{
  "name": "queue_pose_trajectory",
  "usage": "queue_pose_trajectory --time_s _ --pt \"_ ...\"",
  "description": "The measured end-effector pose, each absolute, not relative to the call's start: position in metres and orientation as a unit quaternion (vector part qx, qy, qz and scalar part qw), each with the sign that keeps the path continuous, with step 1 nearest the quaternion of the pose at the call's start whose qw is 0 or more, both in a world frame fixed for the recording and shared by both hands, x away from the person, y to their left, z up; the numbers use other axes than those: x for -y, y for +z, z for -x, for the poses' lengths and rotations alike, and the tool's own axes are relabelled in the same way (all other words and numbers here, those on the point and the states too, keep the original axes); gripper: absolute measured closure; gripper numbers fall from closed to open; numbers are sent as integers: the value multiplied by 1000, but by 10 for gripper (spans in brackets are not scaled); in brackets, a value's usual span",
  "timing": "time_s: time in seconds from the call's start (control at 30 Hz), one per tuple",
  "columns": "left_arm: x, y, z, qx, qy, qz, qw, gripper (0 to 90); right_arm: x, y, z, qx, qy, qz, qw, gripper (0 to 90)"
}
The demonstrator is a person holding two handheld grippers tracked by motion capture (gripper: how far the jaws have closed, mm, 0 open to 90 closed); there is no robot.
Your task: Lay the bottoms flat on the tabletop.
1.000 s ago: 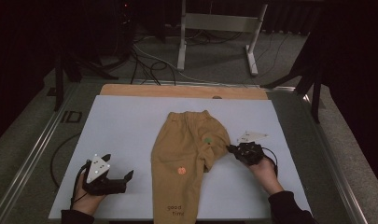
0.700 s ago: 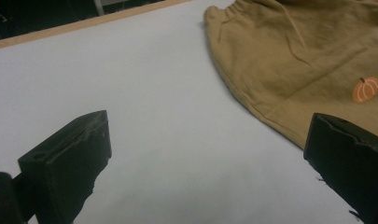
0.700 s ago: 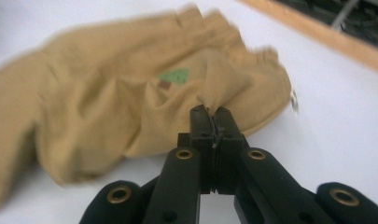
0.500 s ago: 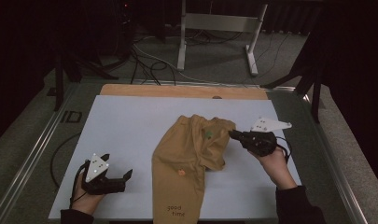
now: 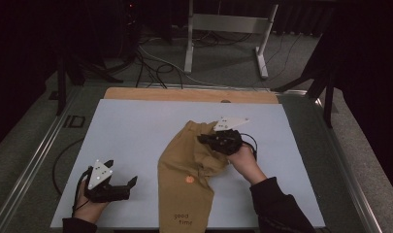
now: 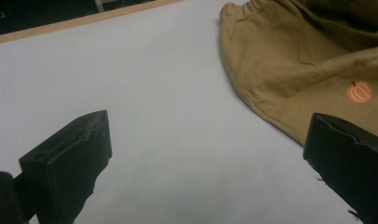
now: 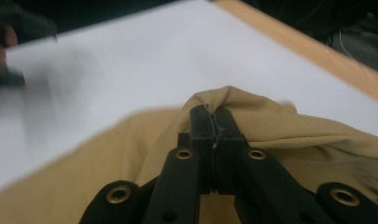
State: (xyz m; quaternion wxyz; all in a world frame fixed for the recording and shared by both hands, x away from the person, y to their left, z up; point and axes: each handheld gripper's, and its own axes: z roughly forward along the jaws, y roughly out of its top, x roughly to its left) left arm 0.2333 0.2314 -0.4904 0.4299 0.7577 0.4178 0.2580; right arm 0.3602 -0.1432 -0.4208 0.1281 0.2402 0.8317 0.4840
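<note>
On the table, a white mat, tan trousers lie centre toward 6 o'clock, soft cloth, small orange print. Right gripper, hand coming in from 5 o'clock, is clenched on a fold of the trousers, lifting it off the mat. Left gripper rests at 7 o'clock, jaws spread wide, nothing between them, well apart from the cloth.

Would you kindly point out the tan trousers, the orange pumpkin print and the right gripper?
tan trousers [image 5: 179,189]: high view, flat lower leg.
orange pumpkin print [image 6: 359,92]: left gripper view, middle of the print.
right gripper [image 7: 213,122]: right gripper view, jaw tips pinching the cloth.
</note>
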Motion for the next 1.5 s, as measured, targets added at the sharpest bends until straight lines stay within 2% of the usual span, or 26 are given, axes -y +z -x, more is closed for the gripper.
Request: queue_pose_trajectory --time_s 0.13,0.2,0.47,0.57,0.63,0.67,0.7,0.77,0.93,1.0,1.1,1.23,1.3,1.5 --pt "-232 -491 -233 -417 257 -759 429 21 137 -401 -362 -801 529 -245 132 891" --pt "-232 -491 -233 -417 258 -758 429 21 128 -405 -362 -805 527 -240 129 889" --pt "-232 -492 -232 -418 256 -760 427 21 95 -474 -366 -850 458 -248 71 880" --pt "-231 -492 -233 -417 254 -762 426 22 85 -494 -362 -863 436 -247 63 854" --pt "-230 -492 -232 -415 254 -763 425 22 80 -505 -362 -869 428 -242 50 722" --pt "-230 -492 -232 -415 253 -763 426 22 77 -509 -361 -875 418 -240 48 690" --pt "-230 -492 -232 -414 253 -763 426 22 75 -510 -360 -878 411 -242 50 657" --pt "-231 -492 -232 -415 253 -763 426 22 78 -502 -360 -877 420 -232 36 532" --pt "-231 -493 -232 -416 252 -763 425 22 105 -461 -359 -870 437 -217 64 473" --pt "-231 -492 -231 -414 254 -765 423 22 122 -448 -360 -866 441 -219 88 487" --pt "-230 -492 -231 -413 254 -764 425 22 146 -443 -363 -860 443 -234 100 498" --pt "-230 -492 -232 -414 254 -764 424 22 169 -462 -373 -862 425 -259 97 507" --pt "-230 -492 -232 -415 255 -764 423 22 177 -477 -379 -864 408 -280 96 540" --pt "-231 -492 -231 -415 255 -765 422 22 187 -506 -380 -879 371 -291 68 559"
